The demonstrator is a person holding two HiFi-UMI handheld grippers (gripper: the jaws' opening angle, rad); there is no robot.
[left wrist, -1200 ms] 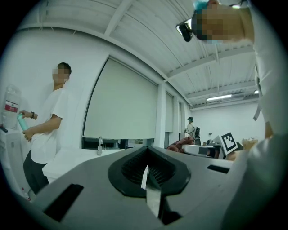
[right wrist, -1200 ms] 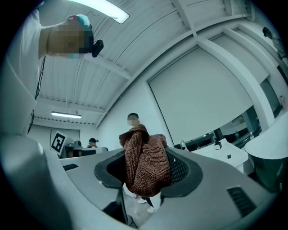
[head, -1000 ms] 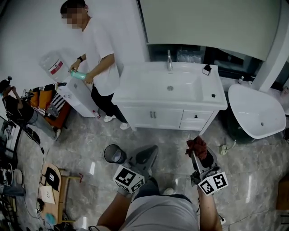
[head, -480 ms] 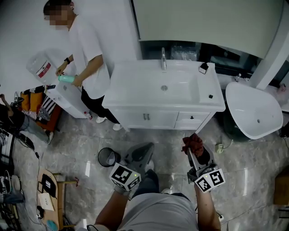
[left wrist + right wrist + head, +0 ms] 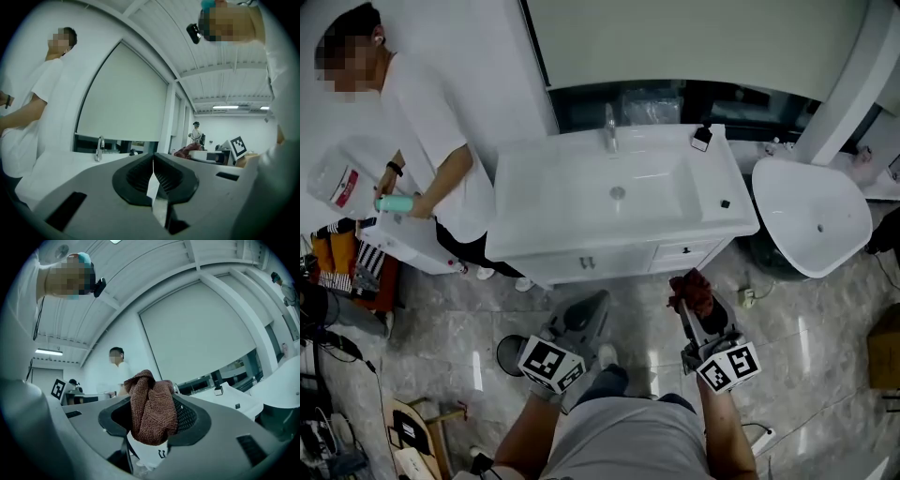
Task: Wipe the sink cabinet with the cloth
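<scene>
The white sink cabinet (image 5: 609, 255) stands ahead against the wall, with a basin and a chrome tap (image 5: 609, 127) on top. My right gripper (image 5: 692, 302) hovers above the floor in front of the cabinet's right drawers, shut on a bunched brown-red cloth (image 5: 690, 292). In the right gripper view that cloth (image 5: 151, 408) fills the gap between the jaws. My left gripper (image 5: 586, 319) is held lower left of the cabinet front, jaws closed together with nothing in them (image 5: 153, 176).
A person in a white shirt (image 5: 422, 131) stands at the cabinet's left end holding a teal bottle (image 5: 394, 203). A white bathtub (image 5: 811, 220) sits to the right. A round black bin (image 5: 510, 354) is on the floor by my left gripper. Clutter lines the left edge.
I have stepped closer to the cabinet; it now sits lower and nearer in the head view. Both grippers moved forward with me, the cloth still held in the right one.
</scene>
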